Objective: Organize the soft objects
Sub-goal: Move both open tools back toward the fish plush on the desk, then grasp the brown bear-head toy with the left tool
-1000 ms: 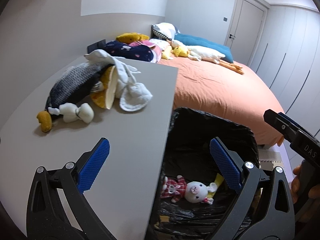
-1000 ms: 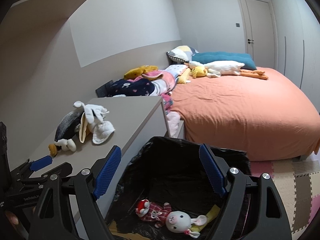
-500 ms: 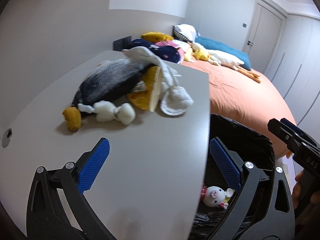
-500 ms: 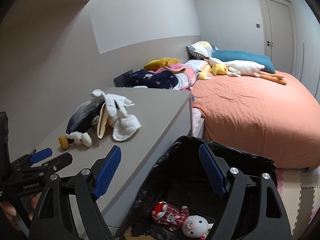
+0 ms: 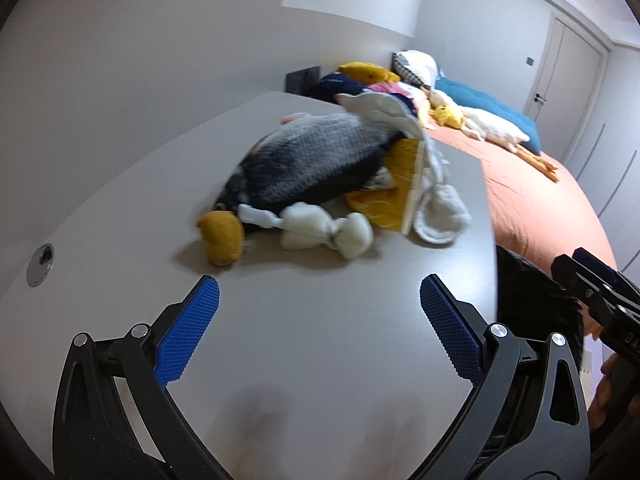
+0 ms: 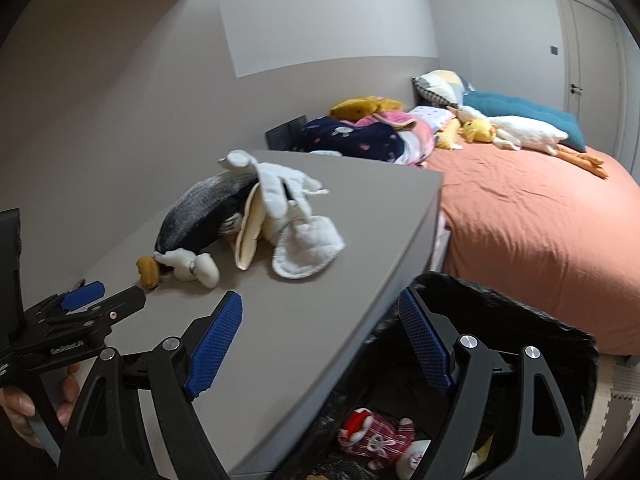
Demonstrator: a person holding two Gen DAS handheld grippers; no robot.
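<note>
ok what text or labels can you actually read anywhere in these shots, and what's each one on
"GenRobot.AI", white print on the black body of the left gripper, seen from the right wrist view; the letters are small, so this reading is not certain.
"DA", the start of a white word on the body of the right gripper, cut off at the edge of the left wrist view.
Nothing readable on the plush toys, the desk or the bedding.

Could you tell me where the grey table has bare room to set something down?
The table is bare between the left gripper and the toy pile, and along the wall side by the cable hole. The far right corner is crowded by the white mitt.
</note>
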